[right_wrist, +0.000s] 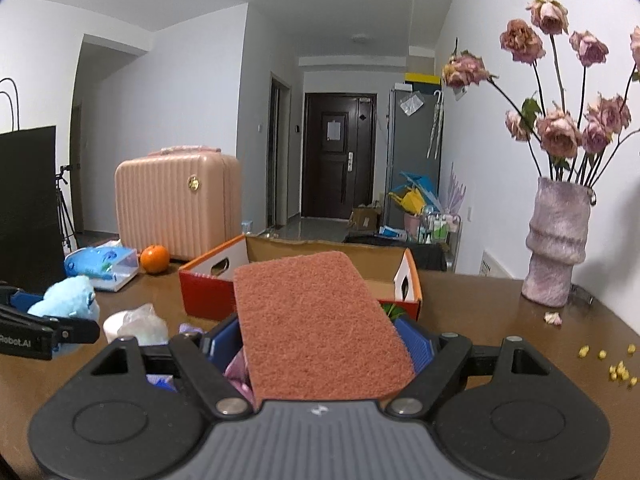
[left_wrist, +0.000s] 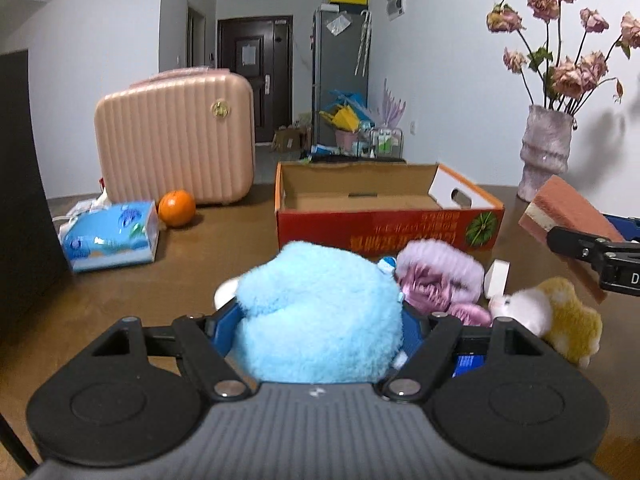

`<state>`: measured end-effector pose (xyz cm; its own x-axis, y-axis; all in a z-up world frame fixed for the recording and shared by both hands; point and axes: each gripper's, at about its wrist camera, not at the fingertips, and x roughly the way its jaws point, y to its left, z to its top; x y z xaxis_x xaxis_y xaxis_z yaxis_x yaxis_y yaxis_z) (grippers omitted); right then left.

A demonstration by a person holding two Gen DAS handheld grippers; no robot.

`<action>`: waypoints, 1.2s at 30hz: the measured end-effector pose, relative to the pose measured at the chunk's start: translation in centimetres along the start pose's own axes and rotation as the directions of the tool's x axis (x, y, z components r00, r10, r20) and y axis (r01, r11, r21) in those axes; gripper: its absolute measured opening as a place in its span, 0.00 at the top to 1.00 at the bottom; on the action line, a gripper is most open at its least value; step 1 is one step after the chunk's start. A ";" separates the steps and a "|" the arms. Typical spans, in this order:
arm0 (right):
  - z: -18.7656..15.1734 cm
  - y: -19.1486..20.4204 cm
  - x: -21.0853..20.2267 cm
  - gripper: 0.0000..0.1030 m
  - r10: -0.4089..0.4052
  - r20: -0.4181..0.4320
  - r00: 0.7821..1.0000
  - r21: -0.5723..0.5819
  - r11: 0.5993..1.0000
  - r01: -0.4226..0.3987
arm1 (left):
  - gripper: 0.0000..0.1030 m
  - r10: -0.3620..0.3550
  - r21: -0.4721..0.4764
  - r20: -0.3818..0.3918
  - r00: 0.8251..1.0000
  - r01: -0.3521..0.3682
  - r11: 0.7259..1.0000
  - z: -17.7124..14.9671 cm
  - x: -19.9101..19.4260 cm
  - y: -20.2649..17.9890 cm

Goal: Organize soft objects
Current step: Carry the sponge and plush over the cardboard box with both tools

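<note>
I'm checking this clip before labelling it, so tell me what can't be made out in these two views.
- Left wrist view: the left hand-held gripper has its fingertips buried behind the blue plush toy.
- Right wrist view: the sponge covers most of the right hand-held gripper and the cardboard box floor.
- Left wrist view: the box's near wall hides its floor; its print is blurred.
- Left wrist view: the yellow plush toy is partly hidden by the gripper body.

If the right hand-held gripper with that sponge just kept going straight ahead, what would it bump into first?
Probably the open cardboard box: the right hand-held gripper points at it, and the orange sponge it carries would likely reach the near edge first. Depth is hard to judge.
</note>
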<state>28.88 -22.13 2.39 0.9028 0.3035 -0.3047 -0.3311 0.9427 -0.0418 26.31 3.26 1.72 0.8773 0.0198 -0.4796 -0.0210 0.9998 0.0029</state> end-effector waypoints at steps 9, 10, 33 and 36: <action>2.0 -0.6 1.2 0.21 -0.011 0.031 0.999 0.002 1.000 0.011 | 0.26 -0.001 -0.013 0.058 0.998 0.002 1.000 2.9 0.5 -1.0; 2.2 -0.7 1.4 0.21 -0.012 0.035 0.999 0.002 1.000 0.012 | 0.26 0.001 -0.015 0.063 0.998 0.000 1.000 3.1 0.7 -1.1; 6.4 -3.0 8.6 0.21 -0.021 0.020 1.000 0.001 1.000 0.021 | 0.26 0.016 -0.074 0.127 0.992 -0.007 0.997 9.7 7.2 -2.7; 7.1 -3.4 10.1 0.21 -0.020 0.008 1.000 0.001 1.000 0.020 | 0.26 0.021 -0.082 0.125 0.992 -0.011 0.997 10.5 8.5 -2.6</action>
<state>41.02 -21.27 6.19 0.9113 0.2860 -0.2961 -0.3130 0.9486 -0.0471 38.80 0.90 6.85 0.9297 0.0420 -0.3658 -0.0702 0.9955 -0.0640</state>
